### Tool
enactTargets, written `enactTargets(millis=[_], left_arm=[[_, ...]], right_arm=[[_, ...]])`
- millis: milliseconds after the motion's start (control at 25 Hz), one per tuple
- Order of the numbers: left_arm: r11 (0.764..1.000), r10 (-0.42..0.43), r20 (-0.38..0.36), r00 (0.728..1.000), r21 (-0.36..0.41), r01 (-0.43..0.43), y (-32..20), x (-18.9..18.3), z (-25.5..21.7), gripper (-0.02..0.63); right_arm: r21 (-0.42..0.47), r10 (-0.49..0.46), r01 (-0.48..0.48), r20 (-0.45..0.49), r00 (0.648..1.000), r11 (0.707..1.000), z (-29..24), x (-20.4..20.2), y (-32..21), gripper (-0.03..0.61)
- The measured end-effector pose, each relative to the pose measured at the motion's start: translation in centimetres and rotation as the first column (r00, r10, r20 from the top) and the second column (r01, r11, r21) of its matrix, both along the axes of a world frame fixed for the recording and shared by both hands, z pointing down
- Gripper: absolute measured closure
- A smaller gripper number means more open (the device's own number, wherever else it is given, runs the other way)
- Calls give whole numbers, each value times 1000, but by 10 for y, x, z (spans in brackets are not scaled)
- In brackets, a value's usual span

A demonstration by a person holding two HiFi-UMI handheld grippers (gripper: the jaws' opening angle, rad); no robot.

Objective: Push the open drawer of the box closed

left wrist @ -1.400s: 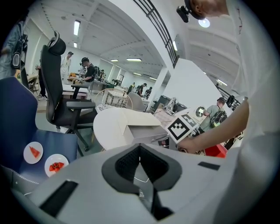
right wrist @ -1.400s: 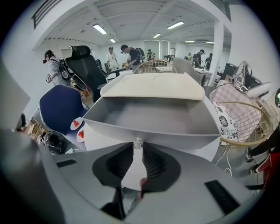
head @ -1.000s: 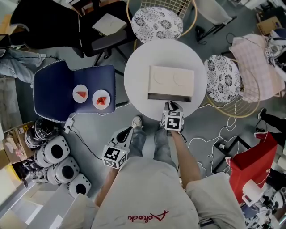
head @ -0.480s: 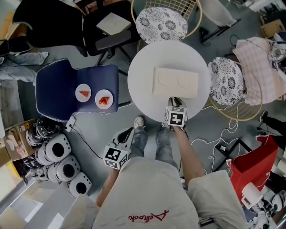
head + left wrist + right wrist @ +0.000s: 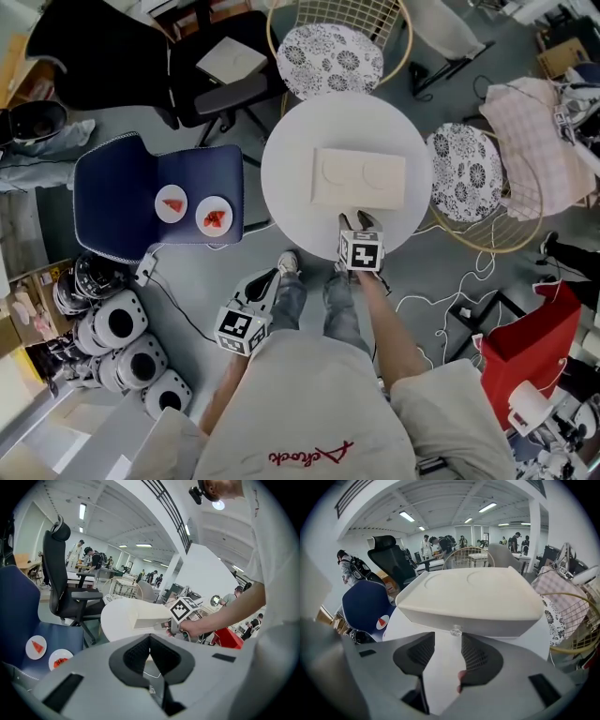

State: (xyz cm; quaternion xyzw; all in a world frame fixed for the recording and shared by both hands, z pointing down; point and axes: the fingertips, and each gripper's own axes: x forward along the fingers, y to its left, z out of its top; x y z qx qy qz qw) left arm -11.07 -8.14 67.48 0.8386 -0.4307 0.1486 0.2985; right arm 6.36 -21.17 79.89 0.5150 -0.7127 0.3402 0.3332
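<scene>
Now | one box (image 5: 359,178), drawer (image 5: 497,626) closed | two plates (image 5: 171,203) (image 5: 214,217) | two patterned seats (image 5: 329,58) (image 5: 466,172)

Wire chair (image 5: 330,56), its back beyond the head view's top edge.

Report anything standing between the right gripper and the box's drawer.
Nothing visible does. The right gripper, jaws just opened and holding nothing, faces the drawer knob on the box directly, with only bare table between.

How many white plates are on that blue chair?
2. The left plate and the right plate lie side by side on the blue chair; none seems hidden.
</scene>
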Motion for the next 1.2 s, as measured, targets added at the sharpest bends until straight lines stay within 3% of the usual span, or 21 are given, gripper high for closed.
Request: enactTargets(millis=[200, 240, 280, 360, 720, 960, 1200], left_arm=[[1000, 8, -6, 1000, 29, -8, -7, 8, -9, 601], [999, 11, -6, 1000, 35, -10, -7, 9, -10, 601], [999, 13, -5, 1000, 41, -13, -7, 11, -11, 601], [998, 15, -4, 1000, 54, -15, -7, 14, -14, 601], [992, 42, -14, 999, 123, -40, -15, 52, -41, 601], [977, 61, 8, 998, 204, -61, -35, 69, -72, 601], [948, 69, 18, 997, 309, -71, -72, 89, -115, 601]], right_arm=[[-21, 3, -3, -13, 1000, 1000, -2, 10, 7, 408], [-9, 16, -16, -30, 999, 1000, -5, 15, 9, 452], [12, 27, -26, -46, 999, 1000, -10, 20, 9, 538], [55, 31, -28, -48, 998, 998, -21, 24, 11, 561], [152, 9, -8, -5, 1000, 988, -59, 41, 12, 561], [262, -26, 29, -15, 1000, 965, -109, 50, -6, 561], [426, -34, 24, 15, 999, 904, -182, 59, -44, 561]])
